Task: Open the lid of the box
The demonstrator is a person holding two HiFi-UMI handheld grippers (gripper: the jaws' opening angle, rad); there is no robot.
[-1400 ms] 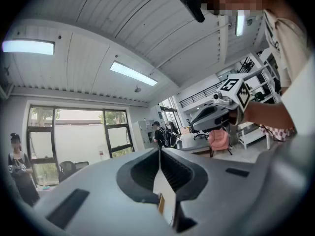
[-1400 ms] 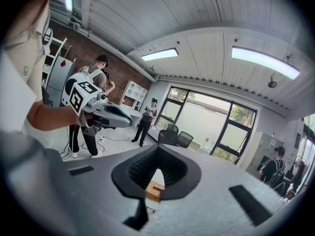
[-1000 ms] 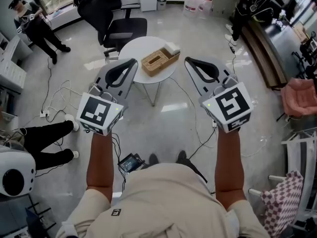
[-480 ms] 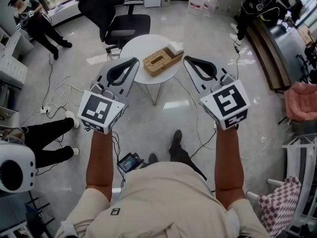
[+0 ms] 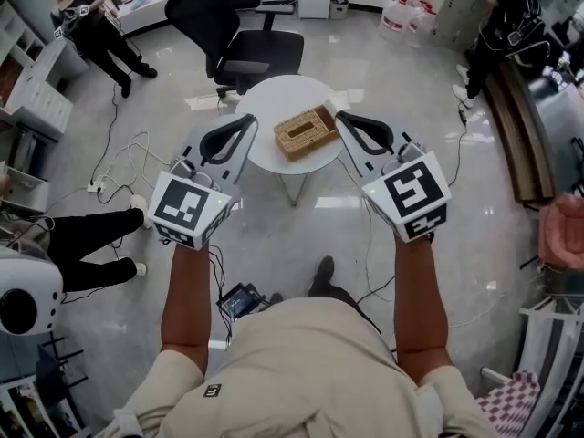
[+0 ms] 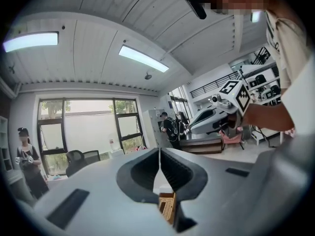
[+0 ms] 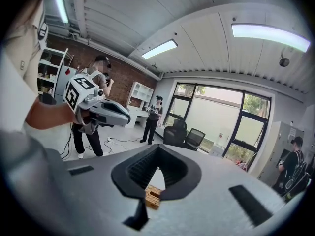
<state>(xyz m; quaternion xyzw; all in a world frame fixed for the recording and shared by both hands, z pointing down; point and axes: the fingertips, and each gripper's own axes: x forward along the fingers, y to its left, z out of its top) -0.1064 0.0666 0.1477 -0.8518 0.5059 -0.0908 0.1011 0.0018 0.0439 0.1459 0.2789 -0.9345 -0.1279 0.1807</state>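
Note:
A woven tan box [image 5: 306, 132] with a slot in its top lies on a small round white table [image 5: 274, 103]. In the head view my left gripper [image 5: 250, 119] hangs over the table's left edge, its jaws closed tip to tip and nothing in them. My right gripper [image 5: 340, 118] is just right of the box, also shut and empty. The box [image 6: 167, 206] peeks through the gap under the left gripper's joined jaws [image 6: 159, 151]. The box [image 7: 152, 195] shows the same way below the right gripper's tips [image 7: 158, 150]. Neither gripper touches the box.
A black office chair [image 5: 246, 39] stands behind the table. Cables [image 5: 123, 162] trail over the glossy floor at left, near a seated person's legs [image 5: 87, 235]. A small device [image 5: 240, 299] lies by my feet. Other people stand at the back left and back right.
I have stepped forward. The table and box are now closer, and both shut grippers have come up to either side of the box.

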